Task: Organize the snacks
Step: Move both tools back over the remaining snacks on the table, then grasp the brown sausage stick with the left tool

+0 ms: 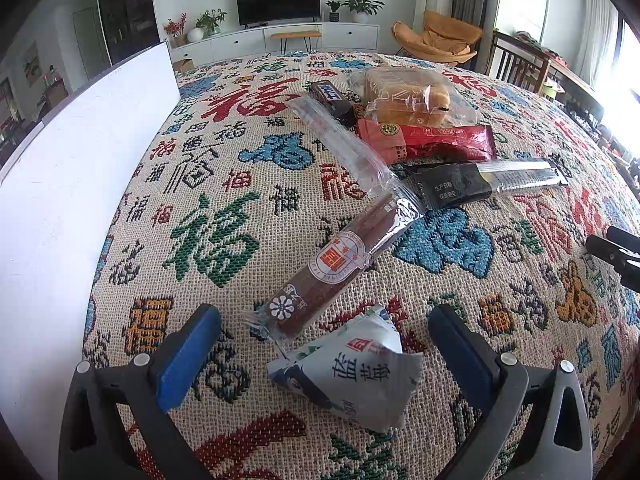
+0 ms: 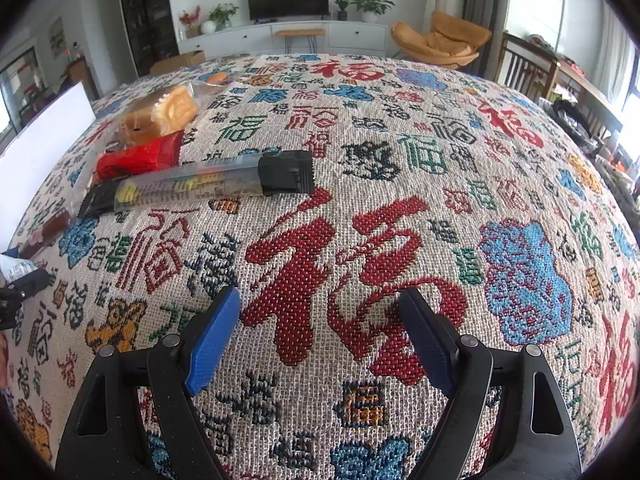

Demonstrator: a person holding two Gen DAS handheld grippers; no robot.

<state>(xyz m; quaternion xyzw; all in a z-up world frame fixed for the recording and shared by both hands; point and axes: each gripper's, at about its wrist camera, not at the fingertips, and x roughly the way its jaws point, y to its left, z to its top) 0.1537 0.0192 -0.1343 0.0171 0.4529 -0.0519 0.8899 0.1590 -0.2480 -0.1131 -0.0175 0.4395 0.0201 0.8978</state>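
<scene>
mostly crinkly snack wrappers (image 1: 348, 256) on coarse woven cloth (image 2: 360, 184), both tongs (image 1: 324, 320) (image 2: 320, 304) wide, empty

Woven cloth (image 2: 360, 184): the character 福 is repeated in red, green and blue.
White-and-blue packet (image 1: 352, 376): 蓝莓 is read in dark print.
Black-and-clear wrapper (image 1: 480, 184): 生产日期 is read in white; the line beneath is too small.
Brown bar (image 1: 332, 98): white lettering is noted, illegible.
</scene>
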